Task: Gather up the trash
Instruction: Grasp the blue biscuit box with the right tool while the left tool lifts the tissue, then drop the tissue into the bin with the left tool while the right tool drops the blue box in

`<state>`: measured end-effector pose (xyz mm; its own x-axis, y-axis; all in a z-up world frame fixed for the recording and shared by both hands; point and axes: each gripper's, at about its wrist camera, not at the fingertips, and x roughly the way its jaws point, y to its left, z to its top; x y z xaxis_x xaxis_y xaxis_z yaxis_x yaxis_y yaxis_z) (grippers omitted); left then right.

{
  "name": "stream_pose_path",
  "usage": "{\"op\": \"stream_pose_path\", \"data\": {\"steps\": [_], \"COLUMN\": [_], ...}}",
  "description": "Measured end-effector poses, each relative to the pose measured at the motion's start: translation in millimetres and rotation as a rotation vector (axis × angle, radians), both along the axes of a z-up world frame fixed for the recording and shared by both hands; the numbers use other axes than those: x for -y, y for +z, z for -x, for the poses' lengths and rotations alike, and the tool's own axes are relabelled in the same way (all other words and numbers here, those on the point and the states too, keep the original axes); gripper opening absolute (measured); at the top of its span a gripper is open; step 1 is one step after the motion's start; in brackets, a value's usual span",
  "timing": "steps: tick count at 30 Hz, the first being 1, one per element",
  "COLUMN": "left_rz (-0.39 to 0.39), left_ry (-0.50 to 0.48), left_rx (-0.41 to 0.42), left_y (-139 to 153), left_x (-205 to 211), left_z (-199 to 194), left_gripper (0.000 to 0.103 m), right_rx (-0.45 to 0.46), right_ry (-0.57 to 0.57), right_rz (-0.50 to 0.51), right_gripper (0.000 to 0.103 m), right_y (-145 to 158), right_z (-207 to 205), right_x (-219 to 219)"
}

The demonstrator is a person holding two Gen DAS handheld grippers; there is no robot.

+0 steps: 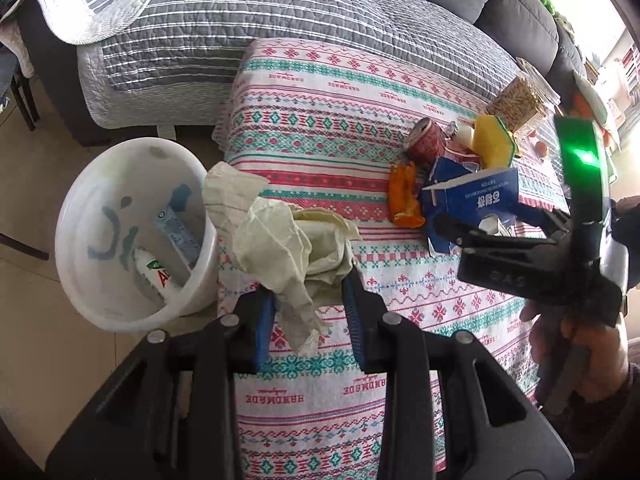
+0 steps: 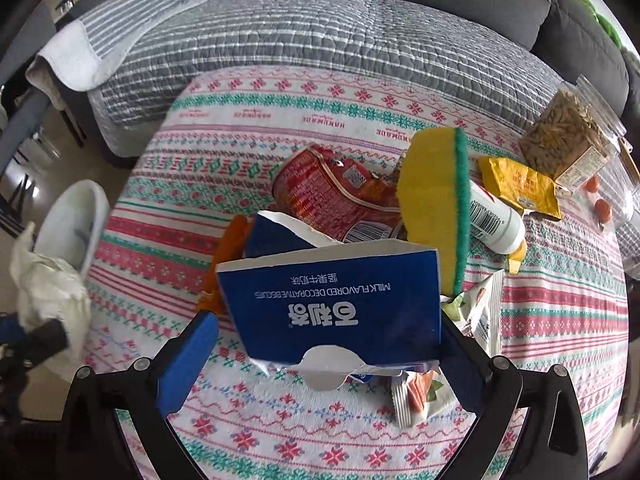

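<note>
Left gripper (image 1: 308, 316) has its blue pads spread with the crumpled tissue (image 1: 292, 240) bunched between them, apparently released or barely pinched, just right of the white bin (image 1: 132, 236) — the nearer hand for that drop. Right gripper (image 2: 320, 344) gapes wide around the torn blue box (image 2: 332, 304), pads either side but not visibly squeezing. The box's long axis runs across the jaws, open torn end pointing away toward the red can (image 2: 332, 196).
</note>
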<state>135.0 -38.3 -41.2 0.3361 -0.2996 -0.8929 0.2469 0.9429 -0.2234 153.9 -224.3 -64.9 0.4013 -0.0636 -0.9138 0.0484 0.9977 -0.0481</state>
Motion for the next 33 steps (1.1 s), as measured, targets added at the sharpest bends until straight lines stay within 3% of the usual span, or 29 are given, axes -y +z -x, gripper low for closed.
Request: {"op": "stream_pose_path", "data": {"steps": [3,12,20,33], "left_rz": [0.004,0.011,0.013,-0.009], "left_ry": [0.007,0.025,0.070,0.205], "left_rx": [0.000,0.010,0.021,0.058], "left_y": [1,4,7,5], "left_x": [-3,-14,-39,-114], "left_z": [-1,-1,-3,-21], "left_gripper": [0.034,0.034,0.034,0.034], "right_rx": [0.010,0.027,0.074,0.111], "right_ry": [-0.010,0.002,0.013,0.044], "right_rz": [-0.021,-0.141,-0.209,-0.259], "right_gripper": [0.094,0.087,0.086,0.086], "right_y": [0,19,43,63], "right_z": [0,16,33,34], "right_x": [2,7,7,-19]}}
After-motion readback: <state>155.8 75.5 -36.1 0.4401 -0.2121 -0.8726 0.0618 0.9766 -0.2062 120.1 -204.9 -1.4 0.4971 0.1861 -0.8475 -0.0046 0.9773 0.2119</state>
